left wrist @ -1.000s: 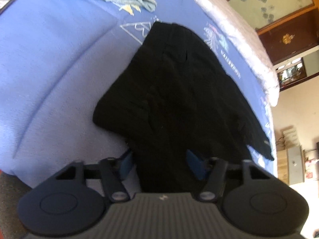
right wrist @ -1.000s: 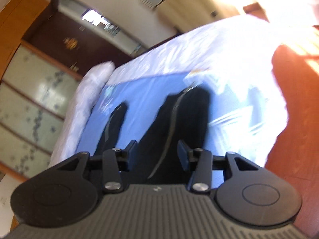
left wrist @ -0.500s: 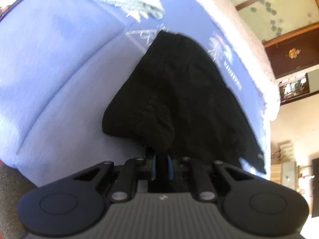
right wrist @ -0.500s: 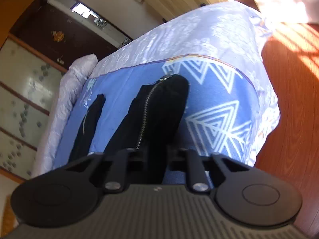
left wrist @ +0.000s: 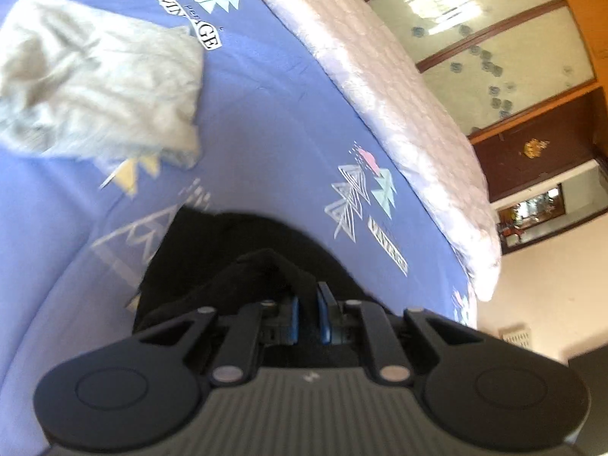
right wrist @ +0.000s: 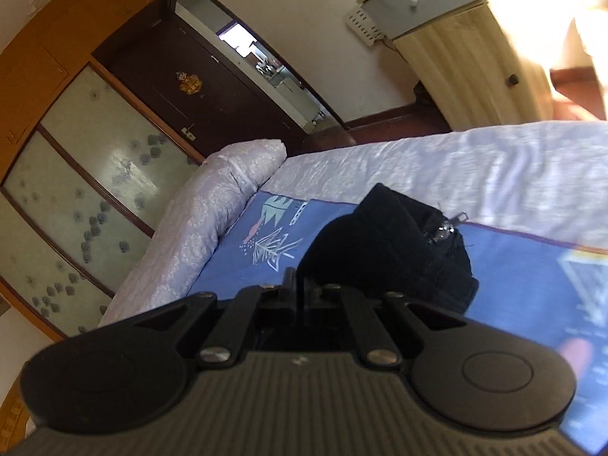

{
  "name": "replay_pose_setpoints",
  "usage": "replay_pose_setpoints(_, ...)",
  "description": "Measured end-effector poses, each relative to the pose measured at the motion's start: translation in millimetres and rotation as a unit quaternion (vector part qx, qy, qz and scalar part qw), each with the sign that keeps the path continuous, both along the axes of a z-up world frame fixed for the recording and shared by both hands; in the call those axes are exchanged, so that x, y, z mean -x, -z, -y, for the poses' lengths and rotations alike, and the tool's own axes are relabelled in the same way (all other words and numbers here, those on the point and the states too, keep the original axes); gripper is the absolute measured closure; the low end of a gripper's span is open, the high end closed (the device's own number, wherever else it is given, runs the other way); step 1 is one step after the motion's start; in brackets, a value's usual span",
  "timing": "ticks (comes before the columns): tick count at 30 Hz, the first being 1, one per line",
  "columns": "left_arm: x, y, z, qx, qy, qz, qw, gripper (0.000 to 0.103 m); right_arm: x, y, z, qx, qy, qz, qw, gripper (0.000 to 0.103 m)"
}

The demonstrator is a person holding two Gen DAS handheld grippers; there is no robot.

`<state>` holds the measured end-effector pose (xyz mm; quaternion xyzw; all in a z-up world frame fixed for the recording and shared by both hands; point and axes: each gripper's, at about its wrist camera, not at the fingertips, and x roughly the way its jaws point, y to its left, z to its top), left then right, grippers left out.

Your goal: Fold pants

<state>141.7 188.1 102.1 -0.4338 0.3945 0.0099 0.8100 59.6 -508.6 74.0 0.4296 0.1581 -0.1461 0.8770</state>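
Note:
The black pants (left wrist: 243,258) lie bunched on the blue patterned bedspread (left wrist: 266,121). My left gripper (left wrist: 308,311) is shut on a fold of the black cloth, which rises between its blue pads. In the right wrist view the pants (right wrist: 383,250) form a raised black lump with a silver zipper pull (right wrist: 446,226) on top. My right gripper (right wrist: 300,296) is shut on the cloth at its near edge. Most of the pants are hidden under the grippers.
A crumpled grey garment (left wrist: 95,76) lies on the bedspread to the far left. A rolled pale quilt (left wrist: 380,87) runs along the far side of the bed. Wardrobe doors (right wrist: 87,174), a dark door and a bedside cabinet (right wrist: 437,30) stand beyond.
Both grippers went from open to shut on the pants, then lifted and carried the cloth forward over itself. The pants now look much shorter and bunched.

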Motion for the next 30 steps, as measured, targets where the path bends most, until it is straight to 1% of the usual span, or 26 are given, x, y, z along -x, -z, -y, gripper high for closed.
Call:
replay_pose_setpoints(4,-56.1,11.1,-0.8,-0.019,-0.013,-0.022,0.9995,0.093,-87.5,16.1,-3.7,-0.006,0.001,-0.035,0.999,0.098)
replay_pose_setpoints(6,-84.8,22.4,0.8,-0.038,-0.030,-0.034,0.9982,0.092,-128.0,25.3,-9.9,-0.005,0.002,-0.056,0.998,0.097)
replay_pose_setpoints(7,-97.3,30.4,1.9,-0.053,-0.044,-0.045,0.9966,0.088,-144.2,31.0,-13.5,-0.008,0.003,-0.059,0.998,0.097)
replay_pose_setpoints(8,-110.5,42.4,3.9,-0.078,-0.067,-0.060,0.9929,0.080,-158.2,37.4,-17.6,-0.016,0.004,-0.051,0.999,0.091)
replay_pose_setpoints(9,-118.8,52.4,7.0,-0.099,-0.077,-0.077,0.9892,0.070,-169.5,44.6,-21.4,-0.019,0.002,-0.046,0.999,0.089)
replay_pose_setpoints(10,-125.2,62.3,10.2,-0.109,-0.072,-0.095,0.9869,0.045,-178.1,50.5,-25.1,-0.016,0.002,-0.056,0.998,0.074)
replay_pose_setpoints(11,-129.3,74.4,14.7,-0.120,-0.065,-0.122,0.9831,0.041,-180.9,55.2,-28.2,-0.012,0.007,-0.071,0.997,0.053)
replay_pose_setpoints(12,-126.6,80.4,19.4,-0.130,-0.056,-0.126,0.9820,0.041,-177.4,59.1,-31.7,-0.008,0.012,-0.074,0.997,0.051)
replay_pose_setpoints(13,-120.9,79.6,24.4,-0.145,-0.040,-0.110,0.9825,0.040,-169.4,62.6,-33.2,-0.002,0.003,-0.065,0.998,0.051)
replay_pose_setpoints(14,-111.7,74.7,29.2,-0.169,-0.019,-0.093,0.9810,0.039,-160.5,64.0,-33.7,0.011,-0.013,-0.061,0.998,0.051)
replay_pose_setpoints(15,-101.3,70.3,30.6,-0.182,-0.007,-0.082,0.9799,0.039,-149.2,64.5,-32.6,0.027,-0.024,-0.062,0.997,0.051)
replay_pose_setpoints(17,-70.4,59.4,26.5,-0.187,0.008,-0.054,0.9809,0.039,-118.7,65.0,-26.0,0.043,-0.031,-0.044,0.998,0.051)
replay_pose_setpoints(19,-38.6,48.4,19.0,-0.185,0.011,-0.028,0.9823,0.039,-83.6,67.5,-13.0,0.030,-0.022,-0.028,0.999,0.051)
replay_pose_setpoints(22,9.7,32.2,5.5,-0.167,0.005,0.002,0.9860,0.038,-40.3,71.3,-1.0,-0.002,-0.012,-0.024,1.000,0.051)
replay_pose_setpoints(25,42.1,33.4,-2.3,-0.126,-0.003,0.003,0.9920,0.037,-15.1,70.7,-15.4,-0.013,-0.046,-0.017,0.999,0.051)
replay_pose_setpoints(27,51.8,44.0,3.5,-0.094,0.005,-0.003,0.9956,0.036,-9.6,71.6,-38.2,-0.025,-0.092,-0.008,0.995,0.051)
replay_pose_setpoints(30,53.8,66.6,22.5,-0.041,0.024,-0.011,0.9988,0.025,-2.3,77.4,-76.0,-0.039,-0.140,-0.006,0.989,0.051)
